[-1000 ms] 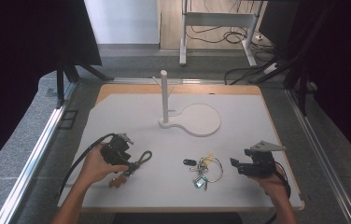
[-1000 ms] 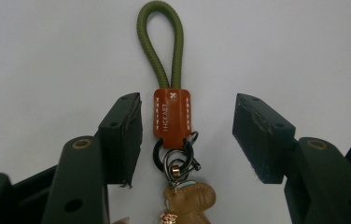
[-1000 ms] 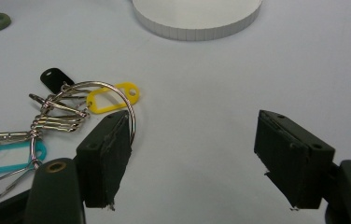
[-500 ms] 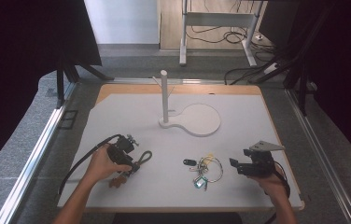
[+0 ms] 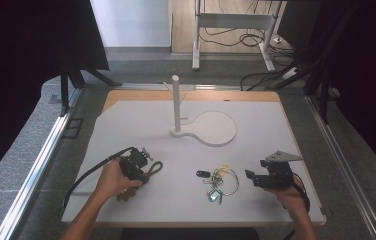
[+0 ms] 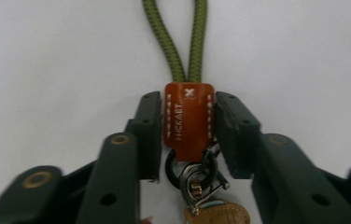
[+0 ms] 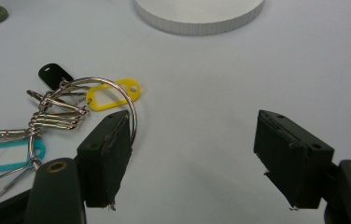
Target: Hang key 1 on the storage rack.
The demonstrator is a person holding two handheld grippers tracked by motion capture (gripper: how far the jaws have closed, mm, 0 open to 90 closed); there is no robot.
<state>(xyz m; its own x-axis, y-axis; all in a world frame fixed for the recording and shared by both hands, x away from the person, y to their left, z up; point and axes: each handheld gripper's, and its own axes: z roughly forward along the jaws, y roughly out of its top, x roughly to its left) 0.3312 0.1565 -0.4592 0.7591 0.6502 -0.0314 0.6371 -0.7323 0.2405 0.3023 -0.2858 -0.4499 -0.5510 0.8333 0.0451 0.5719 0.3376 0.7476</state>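
Note:
A green rope keychain [image 5: 155, 167] lies on the white board, left of centre, with a brown leather tag [image 6: 187, 121] and a metal clasp [image 6: 201, 179] at its end. My left gripper [image 6: 187, 112] has just been closing, and its pads now press on both sides of the leather tag; it stands by the rope in the high view [image 5: 138, 162]. A wire key ring [image 5: 222, 181] with yellow, teal and black tags lies right of centre. My right gripper [image 5: 256, 177] rests just right of it, open, its left jaw next to the ring [image 7: 108, 98].
A white stand with an upright post [image 5: 176, 102] and a round base plate [image 5: 216, 127] sits at the middle back of the board; the plate's rim [image 7: 197, 21] shows in the right gripper view. Dark frames and cables surround the table.
My left gripper has shifted slightly toward the rope keychain and its jaws have come together on the leather tag. The right hand has kept still.

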